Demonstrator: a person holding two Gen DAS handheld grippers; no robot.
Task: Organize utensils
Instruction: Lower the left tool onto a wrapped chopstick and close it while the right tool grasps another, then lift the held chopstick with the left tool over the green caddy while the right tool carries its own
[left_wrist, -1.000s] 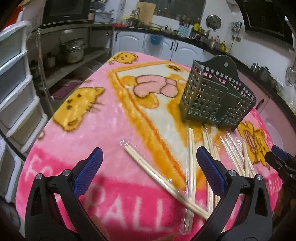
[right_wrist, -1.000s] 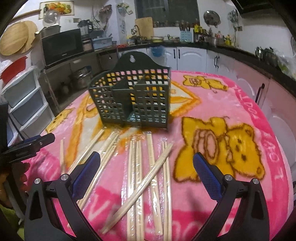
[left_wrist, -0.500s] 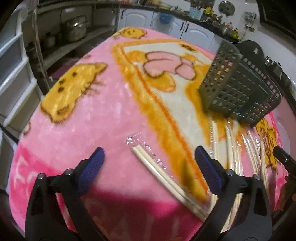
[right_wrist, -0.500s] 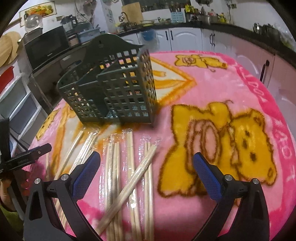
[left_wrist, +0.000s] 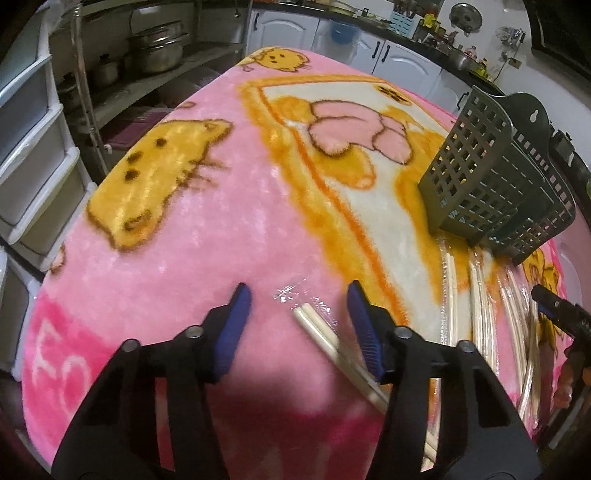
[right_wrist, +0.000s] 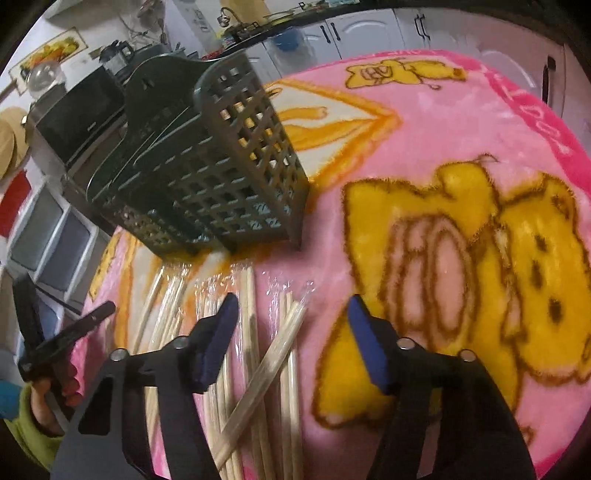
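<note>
In the left wrist view, the left gripper (left_wrist: 298, 317) is now lower and closer to the blanket (left_wrist: 177, 236) than one second ago. Its jaws stand apart but narrower than before, one on each side of the tip of a wrapped chopstick pair (left_wrist: 321, 332) that lies diagonally and apart from the others. The fingers do not yet press it, as far as I can see (the right pad hides part of the pair). This suggests that the first pick is about to happen, and closing is the next step. The grey utensil holder (left_wrist: 487, 184) stands upright at the far right, with nothing visible inside, and more wrapped pairs lie in front of it.

In the right wrist view, the right gripper (right_wrist: 291, 325) has also come down and forward; the holder (right_wrist: 207, 184) looks larger and nearer than earlier. Its jaws are apart and hold nothing. Between them lies a crossing chopstick pair (right_wrist: 269, 365), on top of the row of wrapped chopsticks (right_wrist: 251, 317). The picture is blurred here, so I cannot tell whether the left pad touches them. At the left edge the left gripper (right_wrist: 66, 332) is visible, near the blanket.
</note>
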